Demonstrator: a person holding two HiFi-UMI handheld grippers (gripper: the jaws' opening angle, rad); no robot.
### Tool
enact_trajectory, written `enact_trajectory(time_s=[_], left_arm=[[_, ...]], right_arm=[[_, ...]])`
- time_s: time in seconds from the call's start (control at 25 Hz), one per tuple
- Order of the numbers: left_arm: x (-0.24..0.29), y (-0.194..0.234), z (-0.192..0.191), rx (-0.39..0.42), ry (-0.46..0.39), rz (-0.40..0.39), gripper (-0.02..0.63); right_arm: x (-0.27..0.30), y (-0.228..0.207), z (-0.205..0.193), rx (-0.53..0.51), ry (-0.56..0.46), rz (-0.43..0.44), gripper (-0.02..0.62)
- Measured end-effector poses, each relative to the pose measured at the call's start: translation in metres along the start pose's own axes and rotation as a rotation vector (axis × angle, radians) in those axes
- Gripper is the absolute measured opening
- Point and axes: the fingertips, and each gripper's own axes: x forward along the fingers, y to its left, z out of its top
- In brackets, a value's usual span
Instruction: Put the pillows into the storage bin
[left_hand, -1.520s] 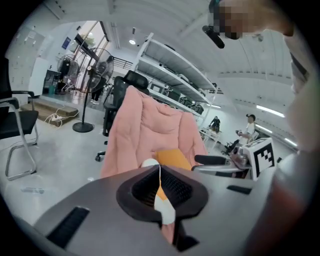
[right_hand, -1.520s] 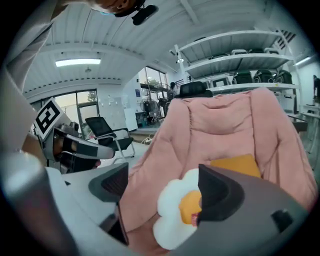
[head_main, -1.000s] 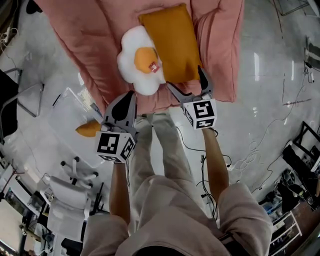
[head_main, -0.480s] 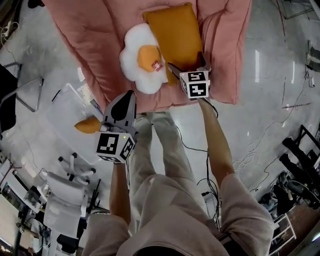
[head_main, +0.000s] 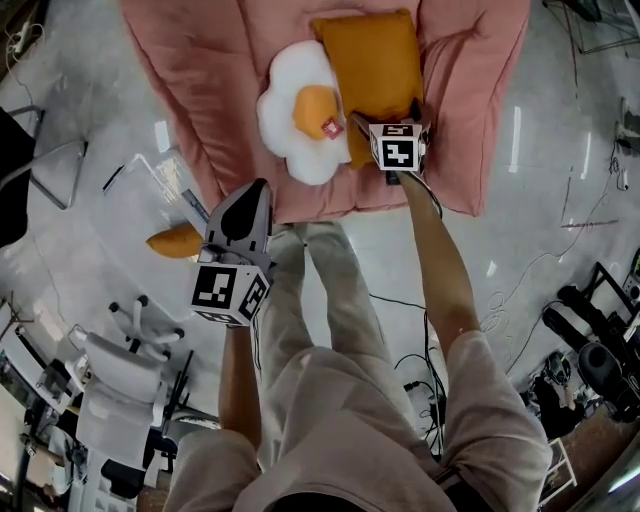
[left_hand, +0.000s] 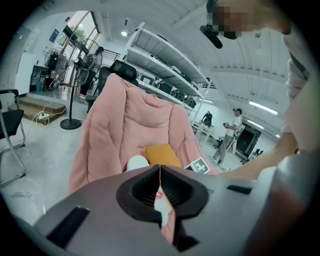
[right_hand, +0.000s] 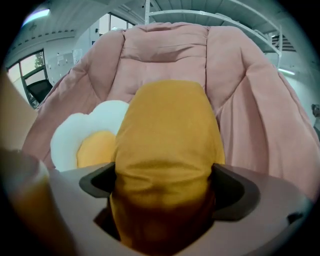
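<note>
An orange pillow (head_main: 375, 70) (right_hand: 167, 145) lies on a pink padded lounger (head_main: 200, 90), with a white fried-egg pillow (head_main: 300, 115) (right_hand: 82, 142) touching its left side. My right gripper (head_main: 385, 113) (right_hand: 162, 187) is at the orange pillow's near end. Its jaws stand at their widest, and the pillow's end fills the gap between them. My left gripper (head_main: 255, 192) (left_hand: 160, 172) hangs lower left, short of the lounger, shut and empty. A clear storage bin (head_main: 140, 215) on the floor at left holds another orange pillow (head_main: 178, 241).
A white office chair (head_main: 120, 390) stands at lower left, below the bin. Dark chair frames (head_main: 40, 170) sit at the far left. Cables (head_main: 420, 350) trail over the glossy floor on the right. The person's legs (head_main: 330, 300) fill the middle. Another person (left_hand: 232, 127) stands far off.
My right gripper has moved forward from the lounger's front edge onto the orange pillow, with its jaws spread around the pillow's near end. The left gripper has stayed put.
</note>
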Motion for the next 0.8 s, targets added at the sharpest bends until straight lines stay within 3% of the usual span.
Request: enact_trajectory(time_s=[0.24,0.52,0.8], left_arm=[[-0.005,0.007,-0.003,-0.006,-0.003,0.008,0.015],[-0.014,0.01,-0.004,-0.011,-0.009,0.017,0.015],[-0.019,0.006,-0.004,-0.004,-0.015,0.026,0.015]], right_arm=[[0.011,-0.003,-0.003,-0.009,0.05,-0.023,0.576],[-0.013,0.001,0.0,-0.025,0.023,0.031,0.395],[-0.05,0.008,0.01,-0.017,-0.057,0.095,0.325]])
